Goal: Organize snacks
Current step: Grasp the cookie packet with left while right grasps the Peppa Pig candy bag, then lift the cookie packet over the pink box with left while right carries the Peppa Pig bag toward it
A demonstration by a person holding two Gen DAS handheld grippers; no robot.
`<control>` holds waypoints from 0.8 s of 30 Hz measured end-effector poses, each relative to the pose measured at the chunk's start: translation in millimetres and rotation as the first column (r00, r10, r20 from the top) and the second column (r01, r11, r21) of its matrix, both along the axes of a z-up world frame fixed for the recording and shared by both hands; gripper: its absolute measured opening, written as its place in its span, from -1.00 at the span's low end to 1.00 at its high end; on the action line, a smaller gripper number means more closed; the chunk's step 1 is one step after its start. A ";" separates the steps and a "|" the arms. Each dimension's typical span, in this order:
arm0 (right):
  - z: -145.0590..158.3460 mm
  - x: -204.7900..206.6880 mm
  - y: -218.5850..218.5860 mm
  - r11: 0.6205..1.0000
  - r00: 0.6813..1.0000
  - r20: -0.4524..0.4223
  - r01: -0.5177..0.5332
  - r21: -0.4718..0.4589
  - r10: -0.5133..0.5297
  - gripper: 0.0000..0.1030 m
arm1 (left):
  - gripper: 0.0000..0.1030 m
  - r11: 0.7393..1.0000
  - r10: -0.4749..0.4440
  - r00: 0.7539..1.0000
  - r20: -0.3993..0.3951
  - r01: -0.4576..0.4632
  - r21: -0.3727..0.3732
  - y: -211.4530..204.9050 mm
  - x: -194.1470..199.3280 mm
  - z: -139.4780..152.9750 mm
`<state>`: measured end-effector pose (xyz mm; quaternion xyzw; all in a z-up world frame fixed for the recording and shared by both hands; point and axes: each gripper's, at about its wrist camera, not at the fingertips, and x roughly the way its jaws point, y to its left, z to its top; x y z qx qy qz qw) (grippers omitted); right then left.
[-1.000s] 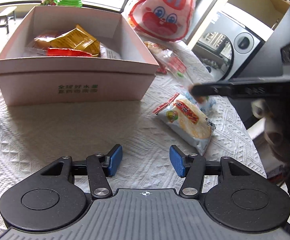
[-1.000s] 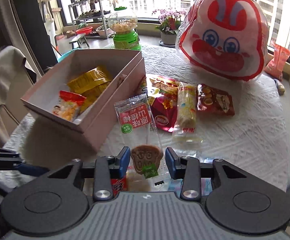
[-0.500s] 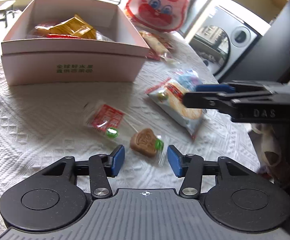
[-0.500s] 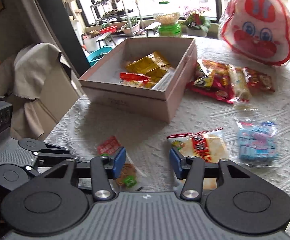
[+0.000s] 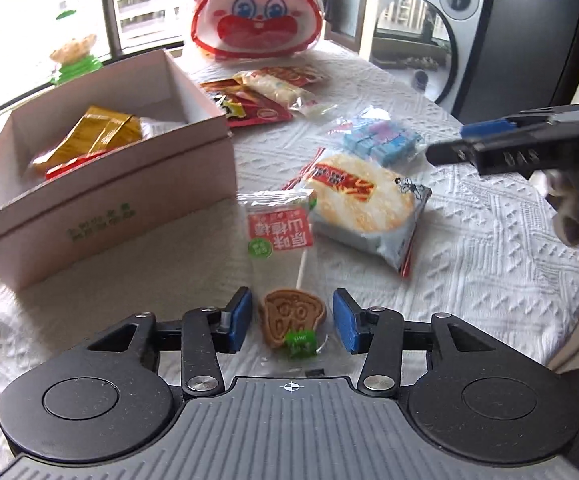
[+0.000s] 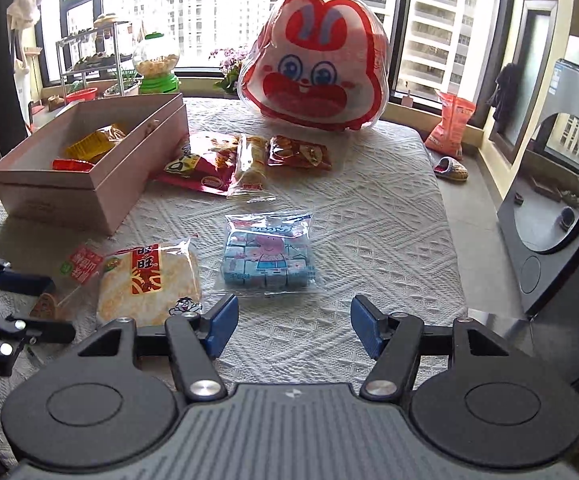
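The left gripper has the lollipop between its closing jaws, pads not yet touching, just right of the box. The right gripper, jaws opening and empty, hovers over bare counter right of the box, before the blue packet.

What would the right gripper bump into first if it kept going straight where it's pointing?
Probably the bare white tablecloth first; nothing lies between the right gripper and its opening jaws. The blue candy packet sits just beyond, slightly left, though depth is hard to judge.
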<state>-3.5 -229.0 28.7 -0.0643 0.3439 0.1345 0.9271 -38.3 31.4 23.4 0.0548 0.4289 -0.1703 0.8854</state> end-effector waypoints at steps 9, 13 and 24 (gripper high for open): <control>-15.2 59.8 24.2 0.998 0.998 -0.045 -0.032 0.045 0.034 0.33 | -0.09 0.992 0.118 0.993 -0.023 -0.119 -0.047 40.4 -7.4 2.3; -26.0 72.5 36.6 0.997 0.995 -0.080 -0.059 0.049 0.063 0.54 | -0.09 0.994 0.095 0.995 -0.025 -0.096 -0.053 35.8 -7.0 2.1; -11.4 21.1 13.0 0.999 0.997 -0.049 -0.054 0.005 0.054 0.16 | -0.07 0.996 0.081 0.997 -0.009 -0.081 -0.029 30.7 -8.8 -0.3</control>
